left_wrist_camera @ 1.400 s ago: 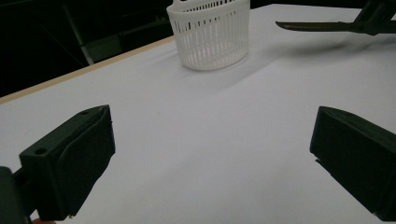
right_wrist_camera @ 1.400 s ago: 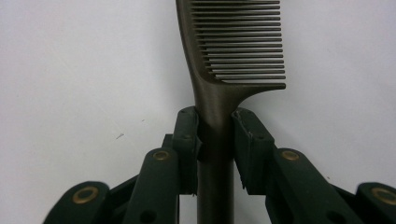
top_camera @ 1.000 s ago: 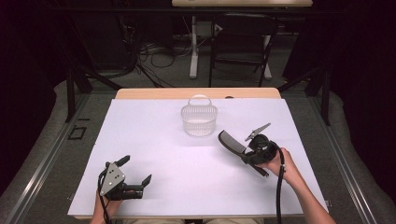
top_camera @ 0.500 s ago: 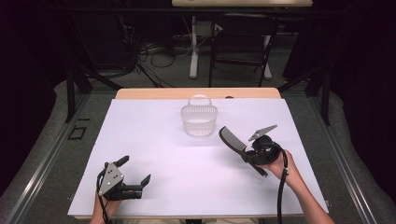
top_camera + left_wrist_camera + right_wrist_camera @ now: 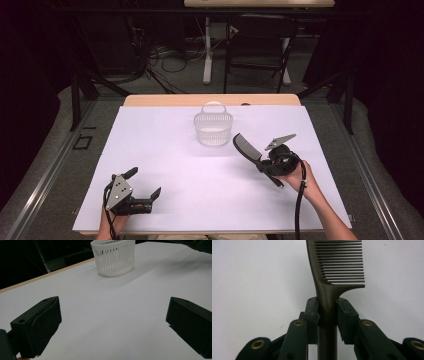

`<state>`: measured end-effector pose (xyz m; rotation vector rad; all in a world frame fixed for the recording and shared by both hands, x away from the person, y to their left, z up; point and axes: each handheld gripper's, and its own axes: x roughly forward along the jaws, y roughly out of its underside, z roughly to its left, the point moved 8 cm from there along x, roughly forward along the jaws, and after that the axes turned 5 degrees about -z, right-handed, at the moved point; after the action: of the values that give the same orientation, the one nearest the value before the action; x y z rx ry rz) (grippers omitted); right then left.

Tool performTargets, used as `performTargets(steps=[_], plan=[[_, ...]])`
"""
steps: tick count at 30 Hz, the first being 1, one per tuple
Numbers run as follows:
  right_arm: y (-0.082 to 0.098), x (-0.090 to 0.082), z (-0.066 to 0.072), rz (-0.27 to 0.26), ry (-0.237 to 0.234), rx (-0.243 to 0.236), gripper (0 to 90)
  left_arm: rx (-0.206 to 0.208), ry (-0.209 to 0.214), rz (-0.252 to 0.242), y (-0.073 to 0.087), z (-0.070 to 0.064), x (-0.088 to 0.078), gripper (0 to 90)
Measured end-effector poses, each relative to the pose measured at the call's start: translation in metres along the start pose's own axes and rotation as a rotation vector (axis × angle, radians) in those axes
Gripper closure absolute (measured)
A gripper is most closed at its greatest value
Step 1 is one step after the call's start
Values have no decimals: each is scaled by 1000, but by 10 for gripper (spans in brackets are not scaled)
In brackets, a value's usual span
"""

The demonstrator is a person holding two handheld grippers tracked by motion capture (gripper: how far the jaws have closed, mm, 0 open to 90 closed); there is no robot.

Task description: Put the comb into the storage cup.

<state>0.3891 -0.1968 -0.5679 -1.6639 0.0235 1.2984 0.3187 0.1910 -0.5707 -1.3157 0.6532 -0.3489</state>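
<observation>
High view: the broad white table sheet (image 5: 200,200) carries a white slatted plastic basket (image 5: 213,129) at twelve o'clock. At seven o'clock, the left gripper (image 5: 142,190) rests with jaws spread wide. At three o'clock, the right gripper (image 5: 261,162) clamps a dark plastic comb (image 5: 246,147) by its handle, off the sheet.

Bright, evenly lit; dark surroundings

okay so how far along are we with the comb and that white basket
Done: the right gripper has the dark comb clamped by its handle, held up beside the white basket. In hand: carrying it, teeth end toward the basket. Left, probably: getting the comb into the basket, which looks empty. The left gripper sits open near the table's front edge.
</observation>
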Motion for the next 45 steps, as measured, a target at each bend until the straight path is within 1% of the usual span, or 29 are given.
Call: performTargets(steps=[2, 6, 8, 11, 12, 16, 23, 27, 31, 37, 39, 40, 42, 45], plan=[[0, 0, 0, -3, -3, -6, 723, 4, -1, 2, 0, 0, 0, 2], [-2, -3, 0, -16, 1, -4, 723, -4, -4, 1, 0, 1, 1, 2], [-3, -3, -1, -35, 4, 1, 723, -6, -2, 2, 0, 1, 1, 2], [-4, -6, -1, -48, 6, 0, 723, 5, 0, 3, 0, 1, 1, 2], [-5, -5, -1, -62, 10, -4, 723, 1, -1, 1, 0, 1, 1, 2], [-10, -7, -1, -91, 16, -7, 723, -3, -7, -1, 0, 2, 0, 2], [-15, -9, -2, -125, 20, -6, 724, -5, -6, 1, 0, 2, 0, 2], [-15, -12, -2, -141, 30, 2, 724, -10, 3, 0, 0, 1, 2, 2], [-16, -17, -2, -165, 44, 1, 724, 1, 19, 1, 0, -1, 4, 2], [-20, -20, -1, -208, 43, -3, 723, -9, 18, -6, -1, -1, 5, 2], [-21, -21, -1, -215, 42, -4, 724, -4, 23, -3, -1, -1, 6, 2], [-21, -21, 0, -229, 45, -5, 724, -6, 25, -4, -2, -2, 6, 2], [-22, -23, 0, -240, 50, -5, 724, 2, 27, -2, -2, -3, 7, 2], [-24, -24, -1, -259, 58, -15, 724, -3, 24, -4, -2, -2, 8, 2]])
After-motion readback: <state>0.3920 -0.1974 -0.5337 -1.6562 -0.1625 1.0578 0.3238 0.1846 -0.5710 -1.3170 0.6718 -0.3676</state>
